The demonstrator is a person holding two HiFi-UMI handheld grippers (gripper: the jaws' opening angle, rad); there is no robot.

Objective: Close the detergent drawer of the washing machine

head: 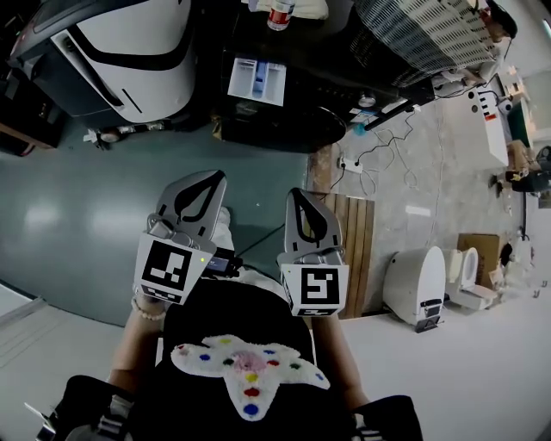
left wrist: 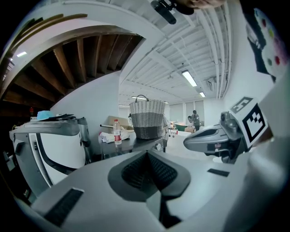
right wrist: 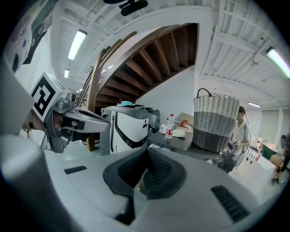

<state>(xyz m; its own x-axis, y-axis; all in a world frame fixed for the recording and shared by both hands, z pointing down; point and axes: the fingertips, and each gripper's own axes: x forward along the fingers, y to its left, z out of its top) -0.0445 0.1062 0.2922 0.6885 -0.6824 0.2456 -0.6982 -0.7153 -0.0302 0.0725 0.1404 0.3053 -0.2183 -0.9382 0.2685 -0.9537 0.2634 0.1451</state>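
In the head view the dark washing machine [head: 274, 121] stands at the top centre, and its white and blue detergent drawer [head: 256, 80] sticks out open toward me. My left gripper [head: 205, 183] and right gripper [head: 300, 203] are held side by side over the floor, well short of the drawer, both pointing at the machine. Both are shut with nothing between the jaws. In the left gripper view the closed jaws [left wrist: 147, 157] fill the lower part of the picture; the right gripper view shows its own jaws [right wrist: 147, 155] the same way. Neither gripper view shows the drawer clearly.
A woven basket [head: 422, 34] and a red-labelled bottle [head: 280, 13] sit on top of the machine. A white and grey appliance [head: 129, 52] stands to its left. Wooden slats [head: 353, 250], a power strip with cables [head: 351, 164] and white toilets [head: 417, 284] lie to the right. A person [right wrist: 242, 129] stands by the basket.
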